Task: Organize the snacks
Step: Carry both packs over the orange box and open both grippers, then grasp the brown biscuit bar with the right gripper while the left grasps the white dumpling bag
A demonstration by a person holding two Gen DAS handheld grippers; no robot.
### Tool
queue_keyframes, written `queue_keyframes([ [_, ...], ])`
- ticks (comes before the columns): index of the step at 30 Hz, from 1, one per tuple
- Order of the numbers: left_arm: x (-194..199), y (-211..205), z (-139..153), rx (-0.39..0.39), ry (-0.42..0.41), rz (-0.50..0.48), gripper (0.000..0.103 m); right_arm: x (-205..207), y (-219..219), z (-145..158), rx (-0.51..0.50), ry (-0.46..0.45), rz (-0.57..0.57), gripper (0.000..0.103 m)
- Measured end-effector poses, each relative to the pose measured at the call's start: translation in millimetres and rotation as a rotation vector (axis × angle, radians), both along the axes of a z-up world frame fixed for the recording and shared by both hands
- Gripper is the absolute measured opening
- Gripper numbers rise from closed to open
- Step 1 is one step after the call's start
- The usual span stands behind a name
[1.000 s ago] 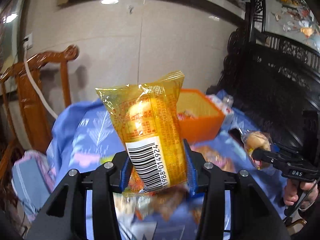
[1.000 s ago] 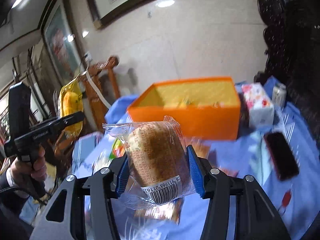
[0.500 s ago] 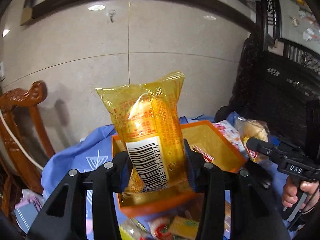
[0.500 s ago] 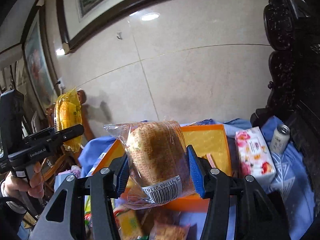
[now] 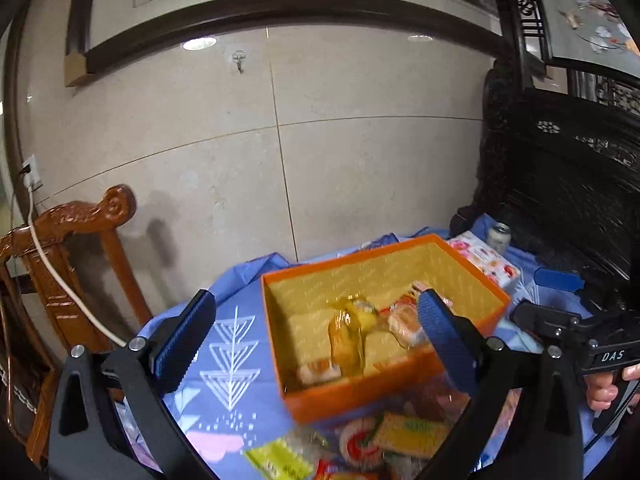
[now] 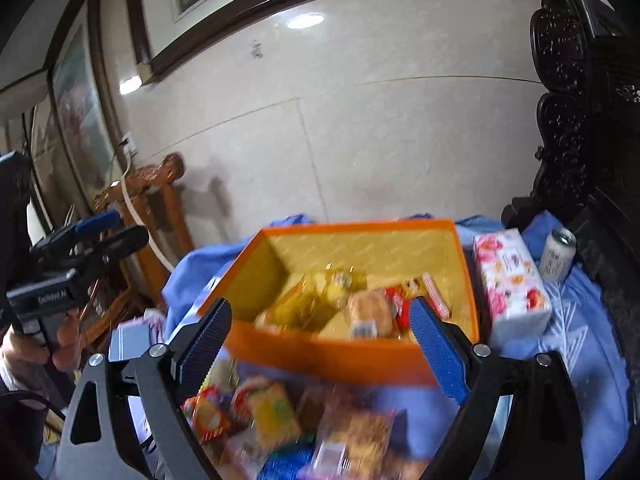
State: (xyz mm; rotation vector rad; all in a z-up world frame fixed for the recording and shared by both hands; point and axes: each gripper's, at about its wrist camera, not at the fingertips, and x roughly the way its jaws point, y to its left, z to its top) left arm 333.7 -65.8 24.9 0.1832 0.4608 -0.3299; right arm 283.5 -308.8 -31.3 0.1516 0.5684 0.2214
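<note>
both grippers, left (image 5: pixel 312 340) and right (image 6: pixel 320 340), have just opened wide with nothing between their jaws; the yellow pack (image 5: pixel 346 340) and bun (image 6: pixel 370 314) lie inside the orange box (image 6: pixel 320 354) on the table (image 5: pixel 224 408).

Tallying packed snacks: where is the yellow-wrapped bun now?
The yellow-wrapped bun lies inside the orange box, left of the clear-wrapped bun.

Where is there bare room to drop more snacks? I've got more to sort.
Inside the orange box, the far half by the back wall is bare; the near half is crowded with packets. The blue cloth left of the box is free. The loose snack pile in front is crowded.
</note>
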Motion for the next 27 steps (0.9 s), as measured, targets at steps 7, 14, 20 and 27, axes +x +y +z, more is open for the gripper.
queue_keyframes([
  [7, -81.8, 42.9, -25.8, 0.033, 0.043, 0.020, 0.099, -76.2, 25.0, -44.2, -0.075, 0.064, 0.323, 0.091],
  [14, -140.7, 87.2, -56.6, 0.005, 0.129, 0.111, 0.099, -104.9, 53.4, -120.0, -0.255, 0.256, 0.523, 0.091],
  [20, -164.0, 111.0, -76.1, -0.047, 0.183, 0.173, 0.099, -102.6, 53.5, -167.5, -0.207, 0.345, 0.487, 0.091],
  [27, -170.3, 112.2, -94.6, -0.057, 0.226, 0.180, 0.099, -89.2, 64.0, -186.4, -0.242, 0.324, 0.534, 0.096],
])
